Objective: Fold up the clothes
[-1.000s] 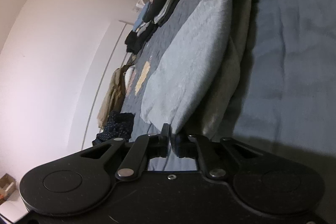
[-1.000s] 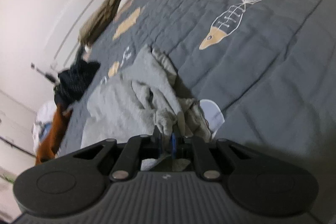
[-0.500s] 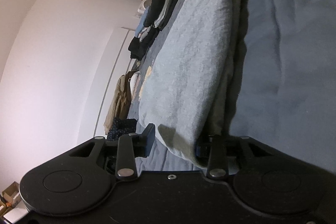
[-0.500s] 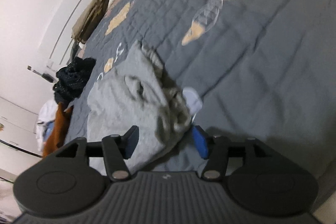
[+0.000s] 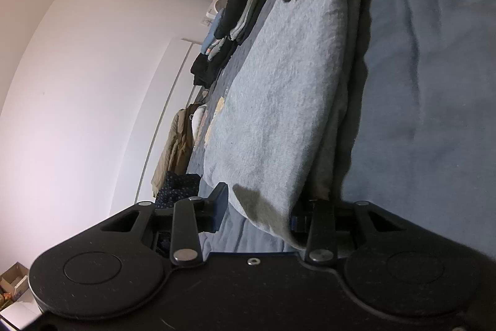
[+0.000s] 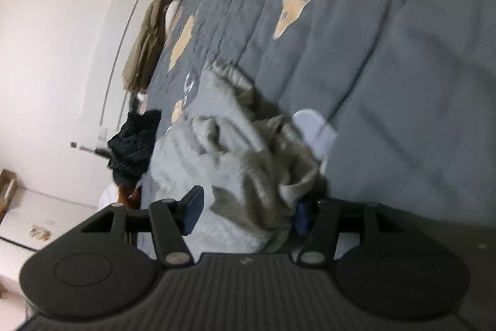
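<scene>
Both claws stand spread, the left gripper (image 5: 257,211) opening wider over the grey garment (image 5: 285,89), right gripper (image 6: 245,211) clamping nothing: lift clear without snagging the fold.

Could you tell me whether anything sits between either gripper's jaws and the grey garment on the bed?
Nothing visible does. The grey garment lies directly between the opening jaws of the left gripper, and its bunched end lies between the right gripper's open jaws.

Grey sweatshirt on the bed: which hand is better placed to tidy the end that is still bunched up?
Probably the right. The right gripper stands open over the crumpled end of the grey sweatshirt. The left gripper, its jaws opening, faces the end that already lies flat and folded on the bed cover.
</scene>
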